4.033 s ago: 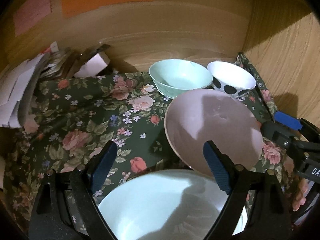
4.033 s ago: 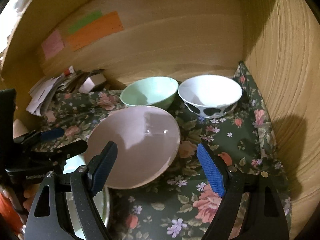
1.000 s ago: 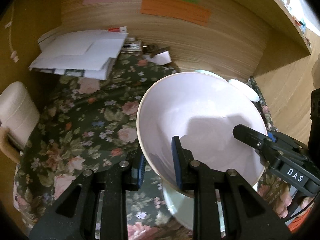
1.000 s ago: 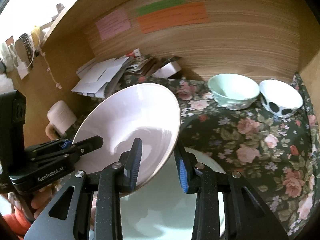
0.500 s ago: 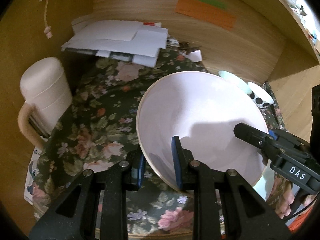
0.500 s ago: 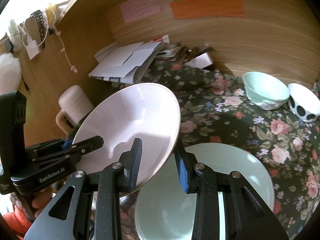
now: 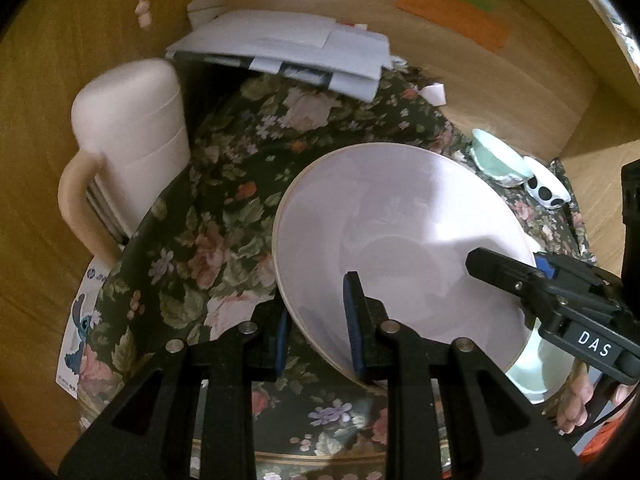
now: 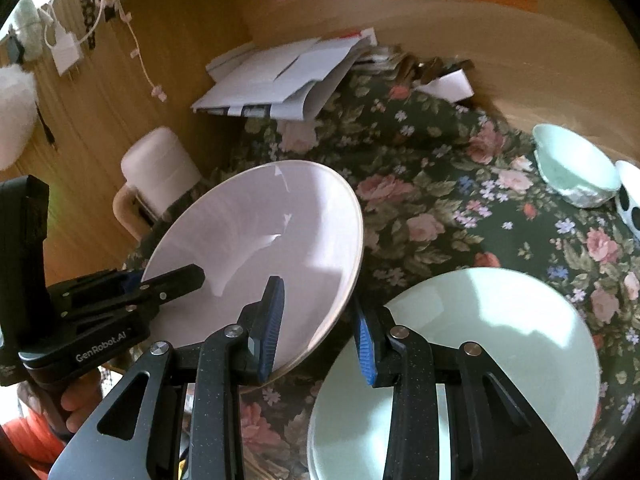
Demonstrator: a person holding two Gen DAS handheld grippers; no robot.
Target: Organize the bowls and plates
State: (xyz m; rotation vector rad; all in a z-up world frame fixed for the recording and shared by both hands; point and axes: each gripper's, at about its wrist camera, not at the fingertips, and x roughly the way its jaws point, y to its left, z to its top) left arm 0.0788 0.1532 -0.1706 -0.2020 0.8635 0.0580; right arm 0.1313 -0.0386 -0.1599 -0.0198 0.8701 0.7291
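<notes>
Change: four seconds ago the pink plate (image 7: 400, 240) lay on the floral cloth (image 7: 224, 216) and our jaws stood wide; now we carry it tilted above the cloth, over toward the cream jug (image 7: 132, 136).
Left gripper (image 7: 318, 322): jaws narrow, clamped on the plate's near rim.
Right gripper (image 8: 318, 320): jaws narrow, clamped on the opposite rim.
Pale green plate (image 8: 480, 344): flat on the cloth, just right of the pink plate.
Bowls: mint bowl (image 8: 572, 172) and spotted bowl (image 8: 630, 208) side by side at the far right.
Room: wooden alcove, paper stack (image 8: 280, 80) at the back, orange note (image 7: 452, 20) on the wall.
</notes>
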